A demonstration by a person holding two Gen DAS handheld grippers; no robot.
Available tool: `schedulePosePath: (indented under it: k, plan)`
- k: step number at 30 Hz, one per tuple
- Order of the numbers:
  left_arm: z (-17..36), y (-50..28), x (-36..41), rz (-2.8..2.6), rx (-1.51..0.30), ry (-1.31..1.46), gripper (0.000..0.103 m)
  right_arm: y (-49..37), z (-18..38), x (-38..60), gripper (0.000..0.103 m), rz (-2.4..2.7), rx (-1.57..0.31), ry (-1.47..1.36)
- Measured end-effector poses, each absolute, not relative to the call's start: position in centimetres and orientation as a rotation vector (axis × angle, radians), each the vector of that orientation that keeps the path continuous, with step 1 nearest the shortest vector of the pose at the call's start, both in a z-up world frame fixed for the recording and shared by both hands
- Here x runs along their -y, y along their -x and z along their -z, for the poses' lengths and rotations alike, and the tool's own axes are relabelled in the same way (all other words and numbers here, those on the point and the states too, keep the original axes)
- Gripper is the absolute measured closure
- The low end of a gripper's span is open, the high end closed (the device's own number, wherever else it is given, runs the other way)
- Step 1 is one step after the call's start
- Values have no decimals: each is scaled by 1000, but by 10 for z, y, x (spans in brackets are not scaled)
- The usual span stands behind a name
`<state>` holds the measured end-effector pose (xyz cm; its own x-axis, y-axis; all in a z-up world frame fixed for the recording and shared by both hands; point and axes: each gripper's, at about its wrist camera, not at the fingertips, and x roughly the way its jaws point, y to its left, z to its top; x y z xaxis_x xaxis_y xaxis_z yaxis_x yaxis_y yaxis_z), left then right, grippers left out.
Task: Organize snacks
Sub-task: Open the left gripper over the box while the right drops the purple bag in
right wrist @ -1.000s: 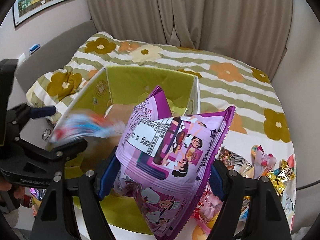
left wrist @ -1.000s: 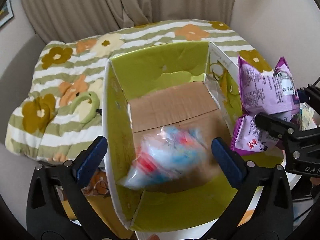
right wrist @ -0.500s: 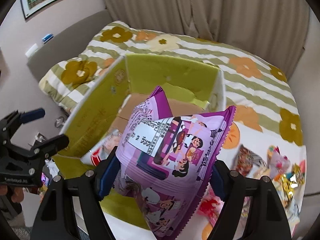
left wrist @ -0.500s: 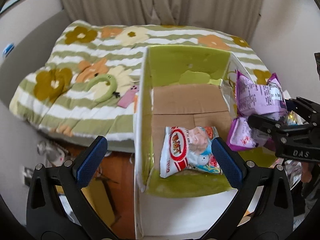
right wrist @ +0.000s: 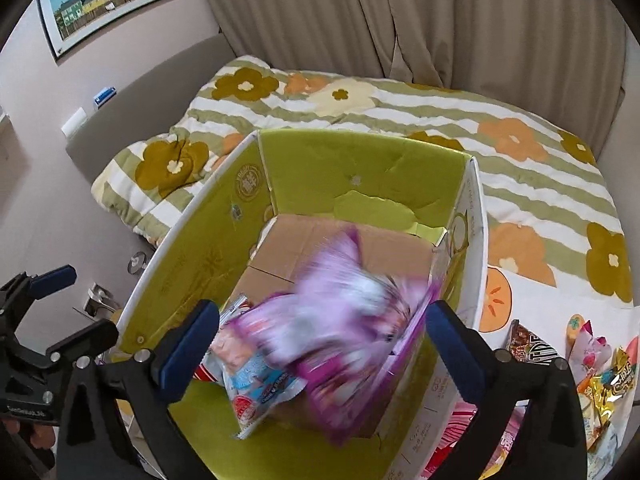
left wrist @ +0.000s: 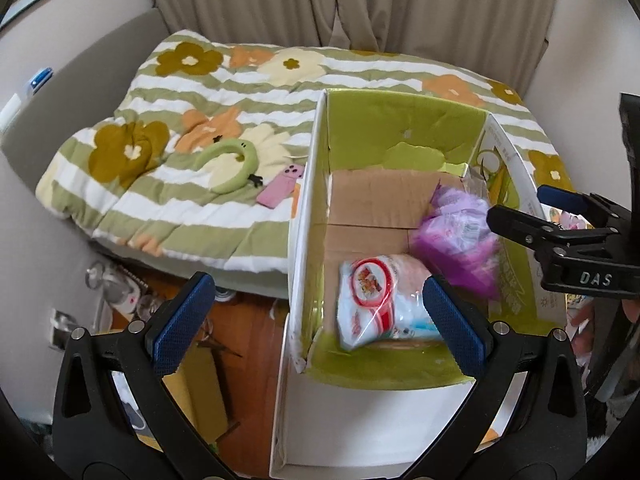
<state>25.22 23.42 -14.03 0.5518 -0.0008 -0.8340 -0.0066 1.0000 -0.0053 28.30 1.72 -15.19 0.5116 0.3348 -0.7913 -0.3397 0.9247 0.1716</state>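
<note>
Change: my right tool (right wrist: pixel 322 346), which gripped the purple snack bag (right wrist: pixel 344 336) a moment ago, is opening; the bag, blurred, drops free between its fingers.
Bag place: inside the green cardboard box (left wrist: pixel 404 128), right side, beside the red-and-white snack pack (left wrist: pixel 378 300).
Left tool (left wrist: pixel 314 318): spread, empty.
Meaning: I judge two snacks boxed.
Around: loose snacks (right wrist: pixel 600 364) wait on the bed, right of the box.
Obstruction: none visible.

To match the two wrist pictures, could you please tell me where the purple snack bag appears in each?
Left wrist: purple snack bag, blurred, right of centre inside the green box.
Right wrist: lower centre, blurred, between the opening jaws, untouched.
Shared landmark: the red and white snack bag beside it.
</note>
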Motion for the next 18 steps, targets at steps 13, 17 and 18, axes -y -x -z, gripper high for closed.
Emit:
schedulePosePath:
  k: [13,17,18]
  plan:
    - [119,-230,-230,3,-918,20,0,-247,130,-11,0,-373,-953,7]
    - [105,-217,-228,14,-874,19,0,-232,112,-14,0,-368,-901,26]
    - [102,-214,-227,18,-864,19,0,-228,108,-13,0,-365,-887,28]
